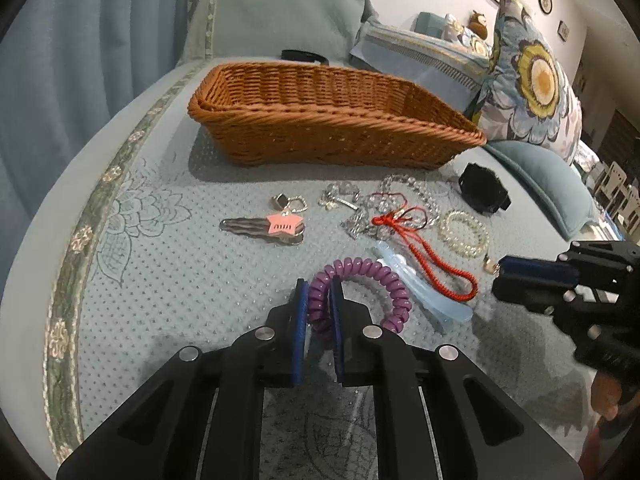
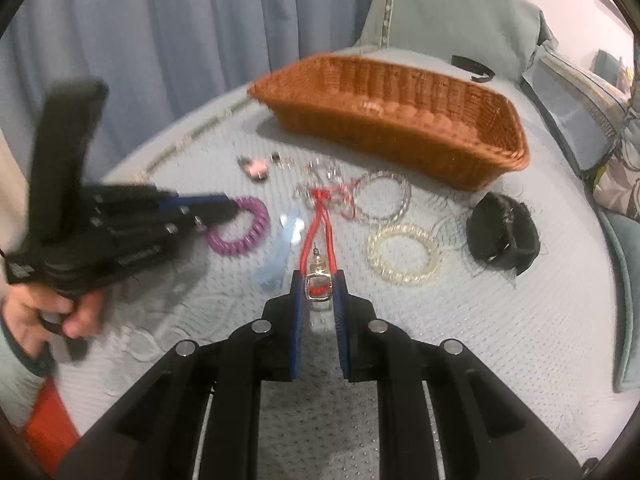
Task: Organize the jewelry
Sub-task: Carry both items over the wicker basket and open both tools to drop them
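Note:
My left gripper [image 1: 320, 286] is shut on a purple spiral hair tie [image 1: 374, 276] that lies on the blue bedspread; the right wrist view shows the tie [image 2: 240, 230] with the left gripper [image 2: 234, 208] on it. My right gripper [image 2: 318, 282] is shut on a small silver pendant with a red stone [image 2: 319, 286]; in the left wrist view it [image 1: 500, 270] sits at the right. A red cord loop [image 2: 320, 224], clear bead bracelets [image 2: 404, 256], crystal pieces [image 1: 356, 208] and a pink star clip [image 1: 284, 222] lie before the wicker basket [image 1: 332, 120].
A pale blue hair clip [image 1: 416, 284] lies beside the purple tie. A black furry hair piece [image 2: 504, 236] sits right of the bracelets. Floral pillows [image 1: 528, 76] stand at the back right, a blue curtain [image 2: 180, 28] on the left. A black band [image 1: 304, 56] lies behind the basket.

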`<state>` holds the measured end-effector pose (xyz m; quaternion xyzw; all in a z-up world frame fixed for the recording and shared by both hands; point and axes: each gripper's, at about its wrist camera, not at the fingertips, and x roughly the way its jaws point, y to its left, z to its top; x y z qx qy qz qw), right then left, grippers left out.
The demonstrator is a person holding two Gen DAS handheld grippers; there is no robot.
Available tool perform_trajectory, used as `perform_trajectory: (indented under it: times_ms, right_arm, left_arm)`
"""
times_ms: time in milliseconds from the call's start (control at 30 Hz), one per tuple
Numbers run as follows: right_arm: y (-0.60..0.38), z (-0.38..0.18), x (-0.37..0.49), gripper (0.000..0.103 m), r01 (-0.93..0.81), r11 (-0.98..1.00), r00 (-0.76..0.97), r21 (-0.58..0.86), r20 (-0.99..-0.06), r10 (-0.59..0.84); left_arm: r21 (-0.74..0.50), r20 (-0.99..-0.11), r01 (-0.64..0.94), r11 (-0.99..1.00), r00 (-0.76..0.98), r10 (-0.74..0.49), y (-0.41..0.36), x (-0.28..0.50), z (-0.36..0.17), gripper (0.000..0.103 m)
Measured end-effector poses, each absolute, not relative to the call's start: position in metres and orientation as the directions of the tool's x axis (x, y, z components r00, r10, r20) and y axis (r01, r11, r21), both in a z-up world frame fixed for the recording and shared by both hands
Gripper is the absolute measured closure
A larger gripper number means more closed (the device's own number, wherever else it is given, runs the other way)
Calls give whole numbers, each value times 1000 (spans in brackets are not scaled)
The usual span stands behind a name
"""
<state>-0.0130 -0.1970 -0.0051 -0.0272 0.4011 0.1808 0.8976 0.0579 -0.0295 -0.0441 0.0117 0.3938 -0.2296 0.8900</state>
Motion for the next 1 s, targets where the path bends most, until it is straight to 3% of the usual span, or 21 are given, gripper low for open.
perform_trajectory:
  times_ms: [333, 533, 633, 800, 1000]
  right_arm:
    - [-221, 20, -17, 91, -286, 947, 702, 148, -641, 312]
    - [-242, 48, 6, 91, -207, 956, 758, 209, -583, 292]
    - [-244, 68, 35, 91, -183, 968, 785, 171, -568, 248]
    - [-246, 76, 102, 91, -152, 972, 763, 177, -605, 229]
    - [-249, 39, 175, 91, -106, 967, 651, 232, -719, 244]
  left_arm:
    - [-190, -621, 430, 882, 644, -448, -25, 47, -19, 94]
    - [-193, -553, 415, 889, 702, -448, -25, 59, 21, 94]
    - [-163, -524, 416, 895, 732, -436, -36, 80, 46, 94]
    - [-157, -521, 409, 899, 739, -427, -56, 131, 63, 94]
    - [-128, -586, 389, 912, 713, -386, -81, 186, 41, 94]
